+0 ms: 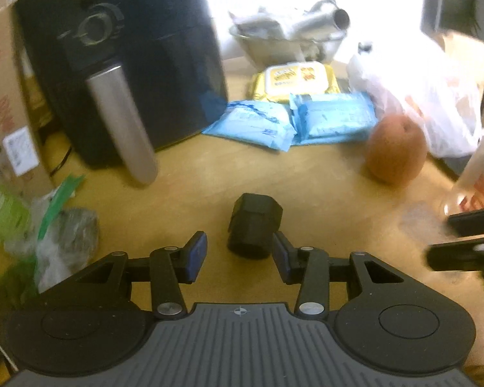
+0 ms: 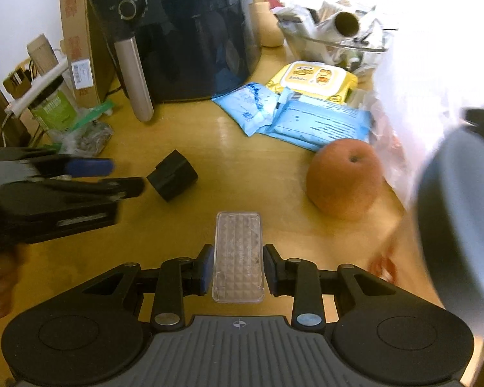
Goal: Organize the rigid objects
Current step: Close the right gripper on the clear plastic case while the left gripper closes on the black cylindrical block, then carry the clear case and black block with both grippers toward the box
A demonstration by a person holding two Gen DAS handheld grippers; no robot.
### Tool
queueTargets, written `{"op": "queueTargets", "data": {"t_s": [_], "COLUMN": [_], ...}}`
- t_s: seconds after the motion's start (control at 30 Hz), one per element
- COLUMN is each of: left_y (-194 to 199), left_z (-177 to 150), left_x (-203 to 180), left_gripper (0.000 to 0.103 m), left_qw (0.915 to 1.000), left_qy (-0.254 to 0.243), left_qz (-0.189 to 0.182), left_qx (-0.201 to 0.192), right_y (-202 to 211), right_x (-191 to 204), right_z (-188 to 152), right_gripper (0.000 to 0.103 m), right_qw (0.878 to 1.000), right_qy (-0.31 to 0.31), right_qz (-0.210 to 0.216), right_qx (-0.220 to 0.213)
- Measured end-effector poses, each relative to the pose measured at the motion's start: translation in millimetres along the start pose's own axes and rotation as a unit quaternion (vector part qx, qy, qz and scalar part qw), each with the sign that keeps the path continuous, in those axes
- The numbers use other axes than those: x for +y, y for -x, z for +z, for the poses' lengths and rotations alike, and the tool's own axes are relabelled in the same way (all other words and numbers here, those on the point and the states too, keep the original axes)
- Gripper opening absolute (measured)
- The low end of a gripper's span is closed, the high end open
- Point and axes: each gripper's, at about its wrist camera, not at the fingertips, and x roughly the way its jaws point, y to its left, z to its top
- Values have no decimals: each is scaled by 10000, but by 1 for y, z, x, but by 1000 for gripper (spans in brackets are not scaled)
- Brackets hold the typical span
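desk (image 2: 209, 148) carries everything; landmark is the black fryer (image 2: 184, 32) at the back left

fruit (image 2: 343, 179): well right of fryer, forward of it, upright, stem dimple up, touching nothing I can tell

blue packs (image 2: 293, 116): just right of fryer's base, lying flat, yellow pack behind them

black block (image 1: 254, 225): forward of the fryer's handle, lying on its side on desk, its long axis running away from left wrist camera, round end nearest the camera. In right view (image 2: 172, 179) it sits just off the tips of the left gripper (image 2: 126, 177)

left gripper (image 1: 238, 254): jaws part open, nothing pressed. Block lies between the jaw tips, closer to the right-hand pad (image 1: 282, 258), which looks touching or nearly so; clear gap on the other side. Block not yet deep between the pads

right gripper (image 2: 238, 269): jaws clamped on clear case (image 2: 237, 254), long axis pointing straight ahead, away from the camera, pads on its long sides near the rear half. Case looks lifted off desk, forward of the fryer and left of the fruit

judgement: left hand is the nearer one to the block by far; coming move likely needs a small shift to centre the block, advance, then close across its short width. Risk: off-centre pad nudges the block and it rolls
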Motion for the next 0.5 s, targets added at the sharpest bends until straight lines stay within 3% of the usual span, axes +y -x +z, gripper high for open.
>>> {"op": "queueTargets", "data": {"t_s": [0.23, 0.5], "left_y": [-25, -48], "left_z": [4, 7], "left_x": [-27, -47], "left_gripper": [44, 44], "left_qw": [9956, 9904], "left_qy": [-825, -1277], "left_qz": [432, 519], "left_qx": [-96, -108], "right_y": [29, 53], "right_x": [-9, -16], "right_z": [-19, -44], "right_gripper": [36, 36], "right_qw": [9994, 9973], "right_qy": [-352, -732], "right_qz": [7, -40], "right_qx": [-38, -51]}}
